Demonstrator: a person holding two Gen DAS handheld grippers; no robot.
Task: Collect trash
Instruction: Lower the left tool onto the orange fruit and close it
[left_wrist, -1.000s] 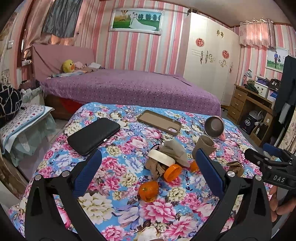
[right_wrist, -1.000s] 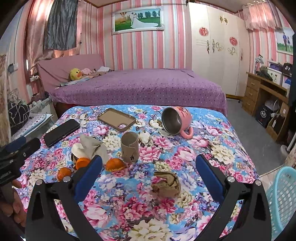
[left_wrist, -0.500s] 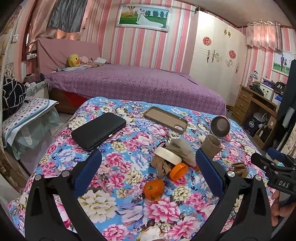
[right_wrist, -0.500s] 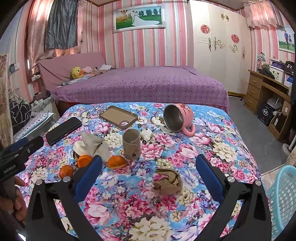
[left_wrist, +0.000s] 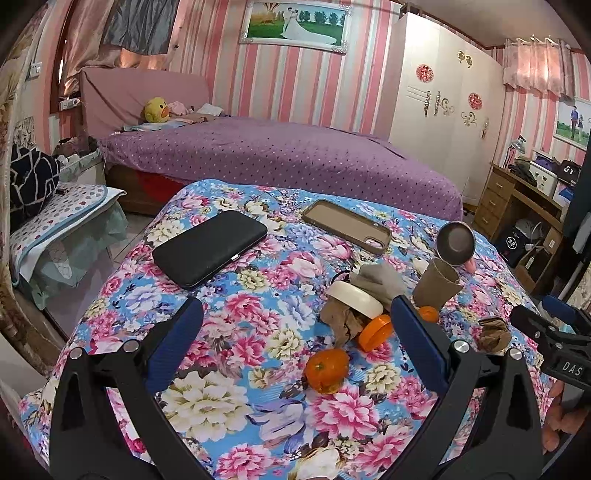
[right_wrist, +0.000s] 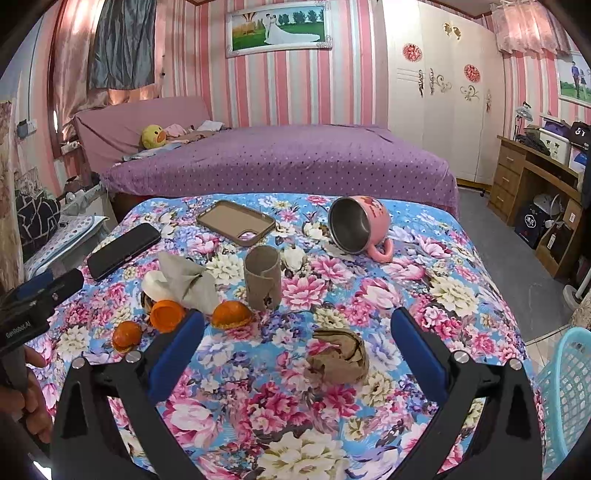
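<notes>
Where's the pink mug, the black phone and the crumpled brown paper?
pink mug (right_wrist: 373, 218), right wrist view, on its pink side wall.
black phone (left_wrist: 210, 253), left wrist view, middle of its dark face.
crumpled brown paper (right_wrist: 338, 356), right wrist view, centre of the wad.

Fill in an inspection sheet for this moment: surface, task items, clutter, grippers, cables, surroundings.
Surface: floral cloth covers the table, fully lit.
Job's things: crumpled brown paper lies between the right gripper's fingers' line of sight; cardboard tube stands upright; orange peels and grey tissue are bunched left of it.
Clutter: tipped pink mug, black phone, brown phone case.
Grippers: left gripper open, empty; right gripper open, empty; both above the cloth.
Cables: nothing seen.
Surroundings: turquoise basket at the right edge beside the table; purple bed behind.
</notes>
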